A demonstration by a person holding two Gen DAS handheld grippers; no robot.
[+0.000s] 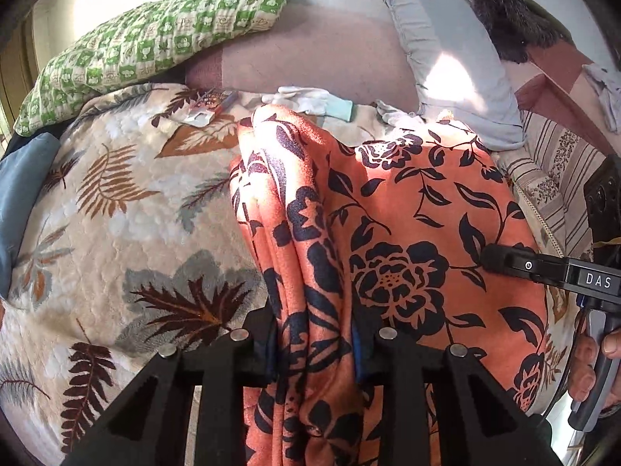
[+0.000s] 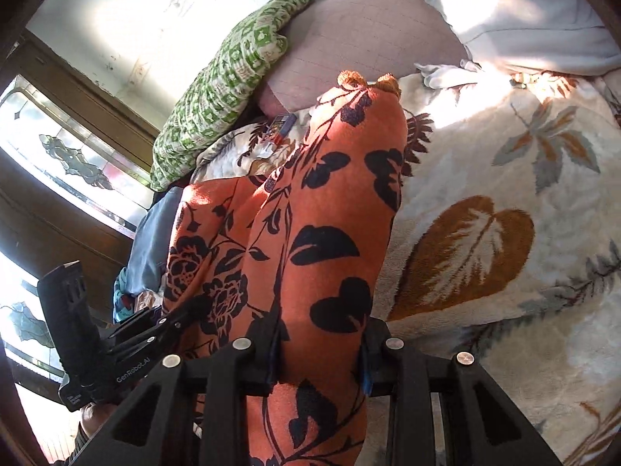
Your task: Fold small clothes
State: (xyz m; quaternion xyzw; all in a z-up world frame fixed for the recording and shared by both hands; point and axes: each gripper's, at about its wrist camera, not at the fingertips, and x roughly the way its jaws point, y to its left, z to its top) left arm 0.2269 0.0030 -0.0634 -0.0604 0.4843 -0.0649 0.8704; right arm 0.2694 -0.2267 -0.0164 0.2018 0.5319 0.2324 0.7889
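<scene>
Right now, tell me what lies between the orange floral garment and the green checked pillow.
In the left wrist view, bare leaf-print blanket separates the orange floral garment from the green checked pillow, with a small printed packet lying on it.

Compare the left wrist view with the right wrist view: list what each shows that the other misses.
Only the left wrist view: a dark furry thing, a striped cloth and white gloves. Only the right wrist view: a stained-glass window in a wooden frame. Both: the orange flowered garment, pinched by the left gripper and the right gripper, the leaf-print blanket and the green checked pillow.
</scene>
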